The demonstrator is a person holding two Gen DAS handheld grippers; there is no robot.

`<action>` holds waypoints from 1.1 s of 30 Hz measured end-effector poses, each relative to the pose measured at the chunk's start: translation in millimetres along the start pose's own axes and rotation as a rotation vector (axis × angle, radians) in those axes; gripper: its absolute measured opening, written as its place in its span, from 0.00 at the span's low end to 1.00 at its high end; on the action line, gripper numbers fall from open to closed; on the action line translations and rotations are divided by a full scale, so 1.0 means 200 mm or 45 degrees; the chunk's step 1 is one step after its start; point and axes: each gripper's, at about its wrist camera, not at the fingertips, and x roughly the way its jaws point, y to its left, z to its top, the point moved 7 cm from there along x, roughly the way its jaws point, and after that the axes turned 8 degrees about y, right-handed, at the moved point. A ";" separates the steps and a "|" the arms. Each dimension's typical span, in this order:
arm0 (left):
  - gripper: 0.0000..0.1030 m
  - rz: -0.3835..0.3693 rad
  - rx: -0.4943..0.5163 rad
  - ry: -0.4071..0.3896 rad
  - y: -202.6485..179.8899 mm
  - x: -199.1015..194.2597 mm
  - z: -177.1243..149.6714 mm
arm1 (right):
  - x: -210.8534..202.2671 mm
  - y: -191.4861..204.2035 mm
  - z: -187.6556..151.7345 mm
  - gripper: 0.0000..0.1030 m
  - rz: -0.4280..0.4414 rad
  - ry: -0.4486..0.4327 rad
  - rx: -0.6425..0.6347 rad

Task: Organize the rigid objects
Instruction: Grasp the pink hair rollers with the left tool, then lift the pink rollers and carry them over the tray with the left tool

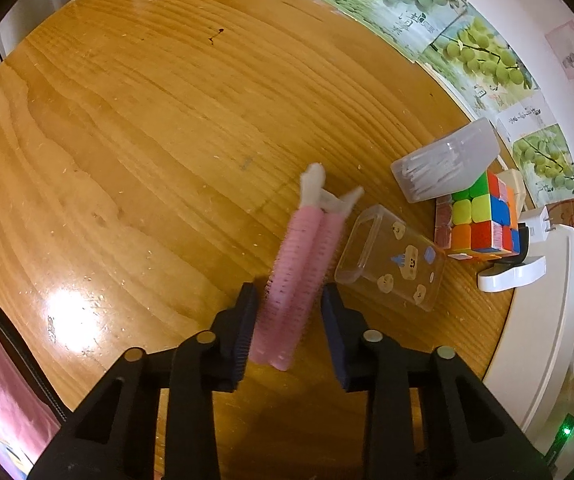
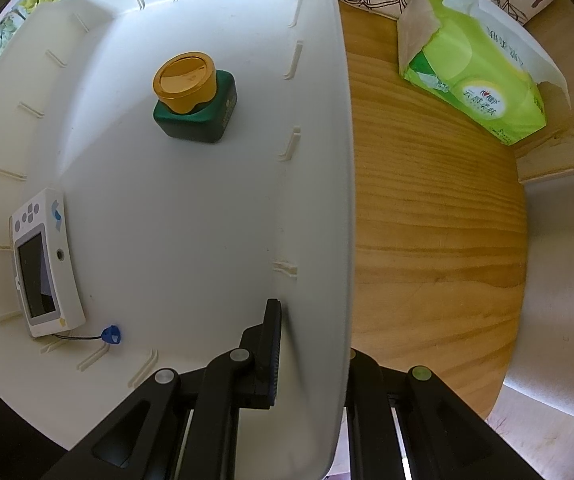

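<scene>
- My left gripper (image 1: pixel 289 320) straddles the pink clip (image 1: pixel 295 276); left pad touches it, right pad shows a gap.
- Risk: off-centre squeeze could tilt the clip toward the clear box (image 1: pixel 391 264) just right.
- My right gripper (image 2: pixel 311 356) pinches the bin (image 2: pixel 311 184) wall.
- Bin holds jar (image 2: pixel 193 96) and device (image 2: pixel 45 264).

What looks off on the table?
The clear box lies tipped on its side, empty, mouth toward the pink roller. The swab case rests tilted against the cube.
</scene>
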 end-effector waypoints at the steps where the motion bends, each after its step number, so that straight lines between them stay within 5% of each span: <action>1: 0.31 -0.001 0.000 0.001 0.00 0.00 0.00 | 0.00 0.00 0.00 0.12 -0.001 0.000 0.000; 33: 0.27 -0.134 0.115 -0.144 -0.19 -0.29 -0.08 | -0.03 -0.02 -0.04 0.12 0.026 -0.068 -0.022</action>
